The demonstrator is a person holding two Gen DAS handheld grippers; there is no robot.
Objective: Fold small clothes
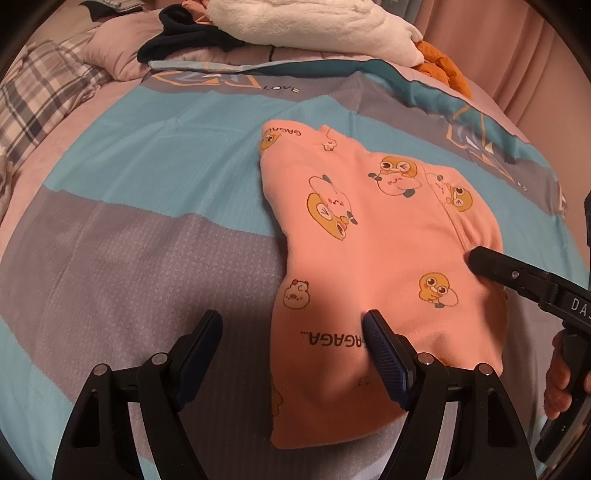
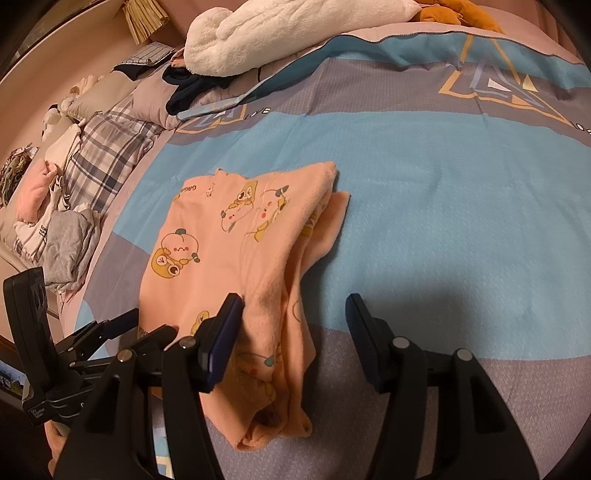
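A small peach garment with cartoon prints (image 1: 373, 254) lies partly folded on the blue and grey bedspread (image 1: 155, 192); it also shows in the right wrist view (image 2: 229, 258). My left gripper (image 1: 293, 332) is open, straddling the garment's near left edge, its right finger over the cloth. My right gripper (image 2: 293, 314) is open over the garment's near right edge, where folded layers stack up. The right gripper also enters the left wrist view (image 1: 517, 277) from the right, above the garment. The left gripper shows at the lower left of the right wrist view (image 2: 110, 332).
A white fluffy blanket (image 2: 288, 33), dark clothes (image 2: 192, 88) and an orange item (image 1: 443, 70) lie at the far side of the bed. A plaid pillow (image 2: 107, 147) and a heap of other clothes (image 2: 59, 236) lie at the left.
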